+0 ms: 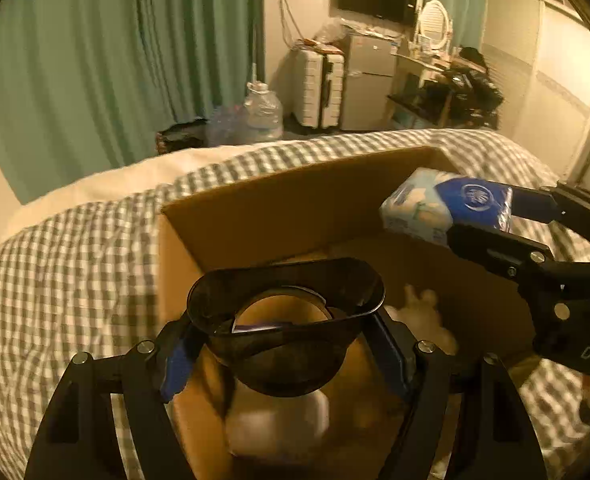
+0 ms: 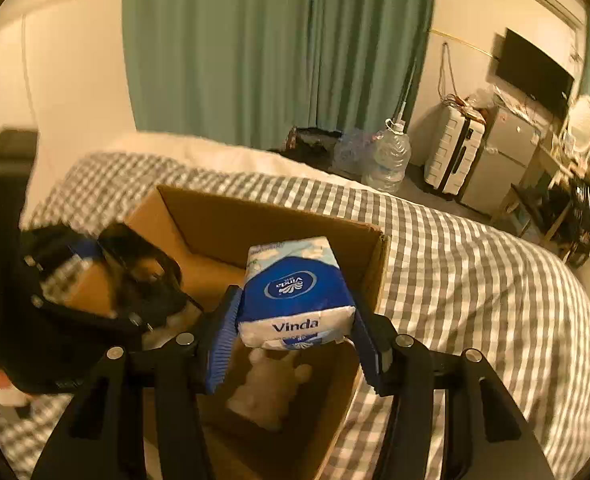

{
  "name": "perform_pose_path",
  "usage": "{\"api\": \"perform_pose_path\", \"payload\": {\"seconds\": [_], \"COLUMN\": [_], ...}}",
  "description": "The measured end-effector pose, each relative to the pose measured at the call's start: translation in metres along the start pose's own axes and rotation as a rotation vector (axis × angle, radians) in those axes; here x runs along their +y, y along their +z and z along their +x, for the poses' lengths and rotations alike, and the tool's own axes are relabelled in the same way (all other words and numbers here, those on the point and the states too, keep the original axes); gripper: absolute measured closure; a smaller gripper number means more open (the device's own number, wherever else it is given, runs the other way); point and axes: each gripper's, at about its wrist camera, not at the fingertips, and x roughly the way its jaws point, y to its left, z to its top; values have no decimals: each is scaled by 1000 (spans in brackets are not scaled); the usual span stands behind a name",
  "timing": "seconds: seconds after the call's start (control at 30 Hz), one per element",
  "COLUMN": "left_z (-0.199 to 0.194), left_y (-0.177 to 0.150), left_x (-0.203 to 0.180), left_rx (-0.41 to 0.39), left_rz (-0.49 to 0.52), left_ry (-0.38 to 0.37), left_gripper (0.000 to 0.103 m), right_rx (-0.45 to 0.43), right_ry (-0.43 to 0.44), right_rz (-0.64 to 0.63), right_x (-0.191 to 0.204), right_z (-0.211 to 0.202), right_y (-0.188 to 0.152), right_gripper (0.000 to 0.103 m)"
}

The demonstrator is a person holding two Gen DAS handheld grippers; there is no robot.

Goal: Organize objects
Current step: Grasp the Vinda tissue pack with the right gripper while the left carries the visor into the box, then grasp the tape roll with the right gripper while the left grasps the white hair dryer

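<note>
An open cardboard box [image 1: 295,204] [image 2: 223,216] sits on a checked bed. My left gripper [image 1: 285,352] is shut on a dark translucent cup-like container [image 1: 287,320] and holds it over the box's left part; it also shows blurred in the right wrist view [image 2: 143,272]. My right gripper [image 2: 295,340] is shut on a blue and white Vinda tissue pack [image 2: 295,292] [image 1: 443,204] held above the box's right side. A pale plush toy [image 2: 267,384] [image 1: 423,312] lies inside the box.
The grey checked bedspread [image 2: 475,280] surrounds the box. Beyond the bed are green curtains [image 1: 115,60], a water jug [image 1: 263,112], a white suitcase [image 1: 321,88], a small fridge [image 1: 369,84], and a cluttered desk [image 1: 447,80].
</note>
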Motion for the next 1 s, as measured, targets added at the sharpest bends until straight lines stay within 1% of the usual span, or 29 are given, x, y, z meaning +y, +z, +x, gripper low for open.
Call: {"api": "perform_pose_path", "payload": {"seconds": [0.03, 0.07, 0.1, 0.13, 0.17, 0.2, 0.23, 0.27, 0.33, 0.4, 0.43, 0.53, 0.6, 0.67, 0.7, 0.8, 0.87, 1.0], "left_z": [-7, -11, -19, -26, -37, -50, -62, -72, -98, -120, -138, -176, -194, -213, -221, -235, -236, -218], "left_y": [-3, -3, -4, -4, -5, -6, -6, -6, -2, 2, 2, 4, 5, 0, -3, -15, -24, -45], "left_x": [0, 0, -3, -3, -5, -8, -8, -9, -13, -15, -14, -15, -14, -15, -15, -15, -16, -12], "left_rx": [2, 2, -1, -6, -18, -40, -57, -69, -94, -120, -145, -198, -211, -210, -220, -247, -236, -200], "left_rz": [-4, -7, -8, -8, -5, -2, 0, 3, 0, -2, -2, -8, -16, -36, -43, -53, -53, -55], "left_ry": [-2, 5, 19, 25, 33, 58, 74, 80, 78, 83, 94, 122, 136, 152, 162, 180, 187, 229], "left_gripper": [25, 25, 20, 12, 8, 5, 5, 4, 4, 4, 3, 1, 1, 1, 1, 0, 0, 0], "right_rx": [-12, -24, -41, -66, -95, -111, -132, -161, -190, -231, -271, -322, -341, -330, -322, -291, -253, -203], "right_ry": [4, 0, -6, -10, -10, -11, -19, -33, -42, -49, -44, -77, -137, -205, -213, -181, -148, -141], "right_rz": [14, 30, 40, 51, 56, 54, 50, 46, 37, 35, 32, 17, -14, -38, -48, -83, -95, -143], "right_x": [0, 0, 0, 2, 4, 6, 10, 12, 16, 20, 21, 30, 40, 51, 53, 65, 70, 71], "right_z": [-6, -12, -21, -33, -48, -58, -71, -88, -113, -136, -153, -186, -208, -222, -227, -235, -230, -214], "right_y": [-2, -3, -4, -5, -5, -3, -3, -2, 2, 7, 7, 11, 10, 7, 4, -8, -17, -37], "right_gripper": [43, 33, 30, 26, 21, 18, 13, 12, 11, 5, 1, 1, 1, 1, 1, 1, 1, 1]}}
